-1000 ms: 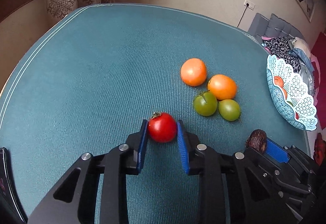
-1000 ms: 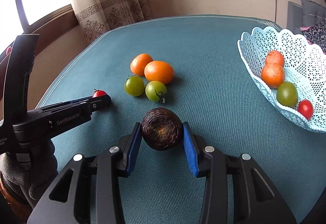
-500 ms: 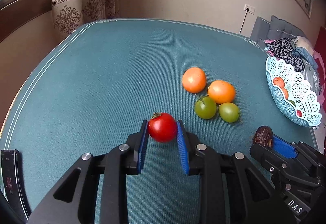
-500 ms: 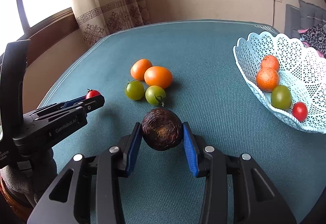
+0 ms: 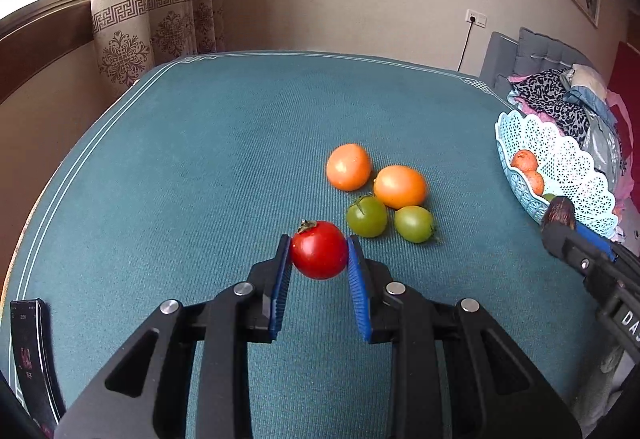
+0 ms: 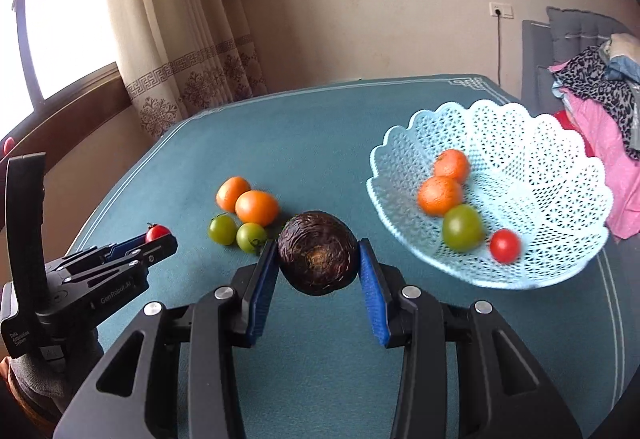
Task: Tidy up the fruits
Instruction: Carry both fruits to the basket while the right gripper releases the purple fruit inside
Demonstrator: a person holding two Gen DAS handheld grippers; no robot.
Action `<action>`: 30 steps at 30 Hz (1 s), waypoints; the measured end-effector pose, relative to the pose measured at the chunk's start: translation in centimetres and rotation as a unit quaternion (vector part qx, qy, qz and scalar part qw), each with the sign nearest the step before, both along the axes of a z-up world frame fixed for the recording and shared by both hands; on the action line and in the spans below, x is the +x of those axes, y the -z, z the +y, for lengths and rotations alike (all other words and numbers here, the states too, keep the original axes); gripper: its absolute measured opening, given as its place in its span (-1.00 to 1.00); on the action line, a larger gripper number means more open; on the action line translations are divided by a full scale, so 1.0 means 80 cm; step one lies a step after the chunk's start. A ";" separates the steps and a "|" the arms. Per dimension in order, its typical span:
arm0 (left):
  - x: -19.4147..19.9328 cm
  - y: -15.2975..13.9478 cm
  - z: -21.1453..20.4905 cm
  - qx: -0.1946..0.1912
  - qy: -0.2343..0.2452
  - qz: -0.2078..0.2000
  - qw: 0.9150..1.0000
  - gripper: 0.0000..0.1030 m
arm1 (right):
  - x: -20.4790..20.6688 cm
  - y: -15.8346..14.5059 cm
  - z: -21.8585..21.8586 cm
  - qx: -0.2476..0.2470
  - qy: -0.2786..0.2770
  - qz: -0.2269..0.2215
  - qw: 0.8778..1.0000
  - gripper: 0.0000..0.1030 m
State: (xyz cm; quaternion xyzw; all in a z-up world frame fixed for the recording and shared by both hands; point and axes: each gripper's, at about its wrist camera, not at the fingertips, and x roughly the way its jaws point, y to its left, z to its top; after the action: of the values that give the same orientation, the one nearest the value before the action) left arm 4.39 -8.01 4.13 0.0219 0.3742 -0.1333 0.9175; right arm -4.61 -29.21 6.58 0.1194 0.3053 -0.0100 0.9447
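My left gripper (image 5: 319,253) is shut on a red tomato (image 5: 319,249) and holds it above the teal table; it also shows in the right wrist view (image 6: 158,235). My right gripper (image 6: 319,259) is shut on a dark brown round fruit (image 6: 318,253), lifted near the light blue lattice basket (image 6: 560,143). The basket holds two oranges (image 6: 440,195), a green tomato (image 6: 463,228) and a small red tomato (image 6: 505,245). Two orange fruits (image 5: 400,186) and two green tomatoes (image 5: 367,216) lie grouped on the table.
The teal table (image 5: 200,159) has a white-lined edge. A curtain (image 6: 192,39) and window are at the back left. Piled clothes (image 6: 600,79) lie on a grey seat behind the basket. A black phone-like device (image 5: 30,351) is at the left edge.
Both grippers have risen and moved right toward the basket with their fruits held. The basket now looks closer in the right wrist view.
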 end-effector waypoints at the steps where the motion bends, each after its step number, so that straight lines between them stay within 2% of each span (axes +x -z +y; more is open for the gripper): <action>1: -0.002 -0.002 -0.004 0.001 0.004 -0.001 1.000 -0.45 | -0.004 -0.004 -0.010 0.000 0.012 -0.006 1.000 -0.21; 6: -0.010 -0.011 -0.024 0.003 0.022 -0.006 1.000 -0.45 | -0.024 -0.019 -0.062 -0.017 0.079 -0.022 0.997 -0.21; 13: -0.018 -0.027 -0.059 0.009 0.046 -0.018 0.999 -0.45 | -0.037 -0.015 -0.129 -0.024 0.148 -0.014 0.989 -0.21; 19: -0.024 -0.037 -0.088 0.010 0.072 -0.025 0.997 -0.45 | -0.038 -0.007 -0.154 -0.025 0.168 -0.009 0.985 -0.20; 30: -0.030 -0.051 -0.144 0.008 0.124 -0.027 0.992 -0.45 | -0.048 -0.018 -0.160 -0.035 0.176 -0.042 0.983 -0.19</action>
State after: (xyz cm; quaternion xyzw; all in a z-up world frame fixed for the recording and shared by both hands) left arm 2.01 -19.56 8.19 0.0789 0.3450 -0.2428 0.9032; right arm -8.42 -41.99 8.04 0.1388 0.2395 -0.1819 0.9436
